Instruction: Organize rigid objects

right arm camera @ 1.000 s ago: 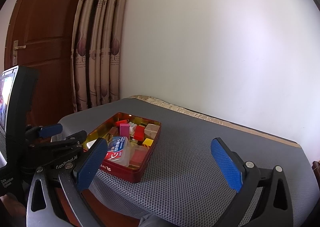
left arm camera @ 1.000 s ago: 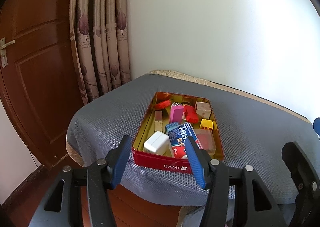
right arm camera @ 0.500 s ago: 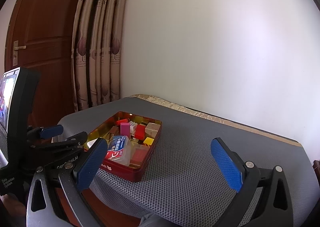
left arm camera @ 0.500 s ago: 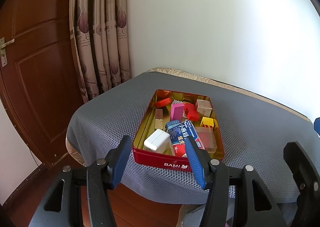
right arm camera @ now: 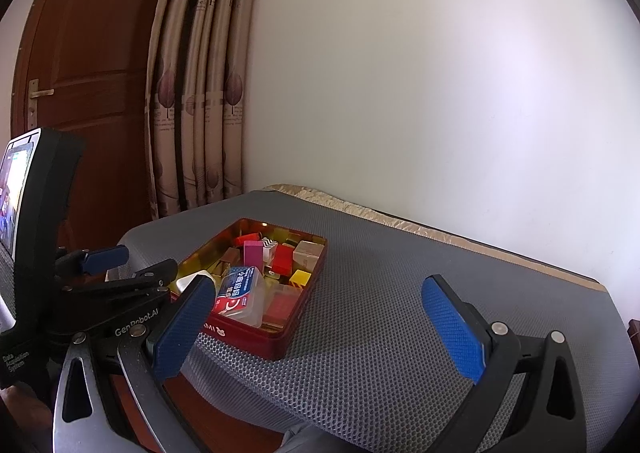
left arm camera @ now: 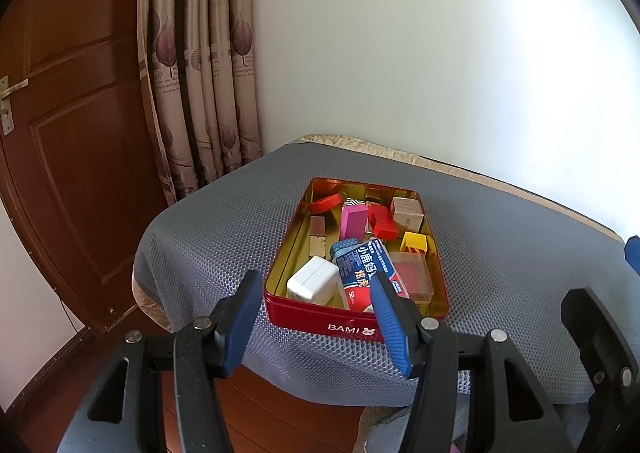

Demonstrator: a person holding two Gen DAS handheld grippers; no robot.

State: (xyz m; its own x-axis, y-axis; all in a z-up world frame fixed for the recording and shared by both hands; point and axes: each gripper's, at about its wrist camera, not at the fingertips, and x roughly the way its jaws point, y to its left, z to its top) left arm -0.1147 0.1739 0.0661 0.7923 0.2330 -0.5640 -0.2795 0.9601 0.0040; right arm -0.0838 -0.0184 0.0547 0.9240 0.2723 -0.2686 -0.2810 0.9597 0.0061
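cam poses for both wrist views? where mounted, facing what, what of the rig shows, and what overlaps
Left wrist: sits on the left claw, looking forward and down at the red tin of blocks at the near edge of the grey-covered table; both blue pads show, open, and part of the right claw at far right.
Right wrist: sits on the right claw, looking more level across the table toward the wall; open pads show, with the left claw at lower left.
Shared: the tin, the blue-labelled box, the pink block, the curtain and the door.
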